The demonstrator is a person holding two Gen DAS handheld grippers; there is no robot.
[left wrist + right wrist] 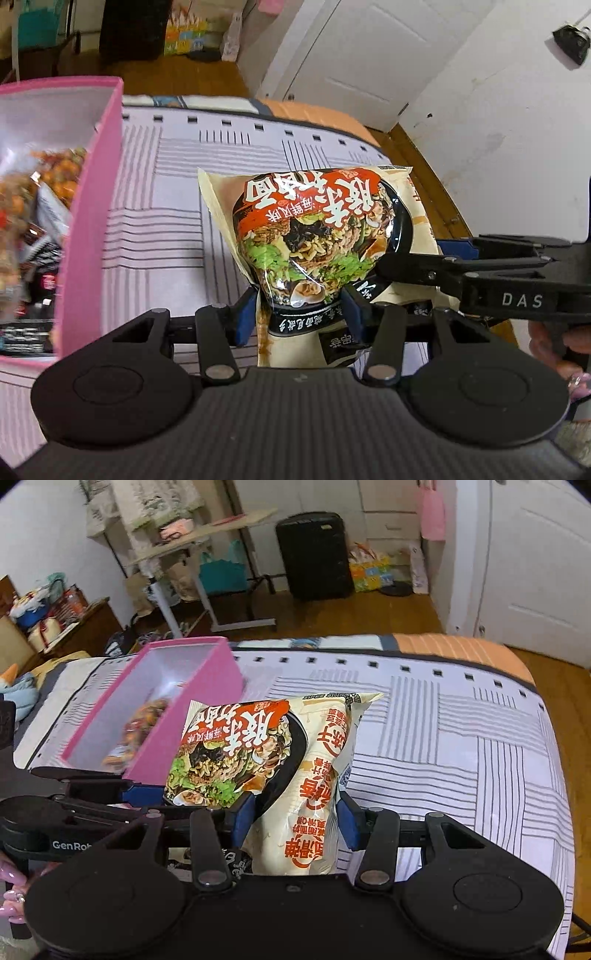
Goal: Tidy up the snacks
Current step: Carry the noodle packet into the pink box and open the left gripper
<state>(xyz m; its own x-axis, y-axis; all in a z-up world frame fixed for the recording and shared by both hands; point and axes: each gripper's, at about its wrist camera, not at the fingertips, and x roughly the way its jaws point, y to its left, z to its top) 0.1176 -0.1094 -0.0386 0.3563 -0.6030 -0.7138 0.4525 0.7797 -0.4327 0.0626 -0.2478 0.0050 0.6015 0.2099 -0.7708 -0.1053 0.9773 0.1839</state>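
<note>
A cream and red instant noodle packet (314,240) is held up above the striped bedsheet (166,184). My left gripper (301,314) is shut on its near end, blue pads pinching it. My right gripper (295,812) is shut on the same packet (295,760) from the right side; it shows in the left wrist view as a black arm (461,269). A pink box (92,221) with several snack packs inside stands to the left; it also shows in the right wrist view (177,709), just behind the packet.
The bed edge with an orange sheet (461,650) lies at the far end. Beyond it are wooden floor, a white door (369,55), a black suitcase (314,554) and a folding desk (192,539).
</note>
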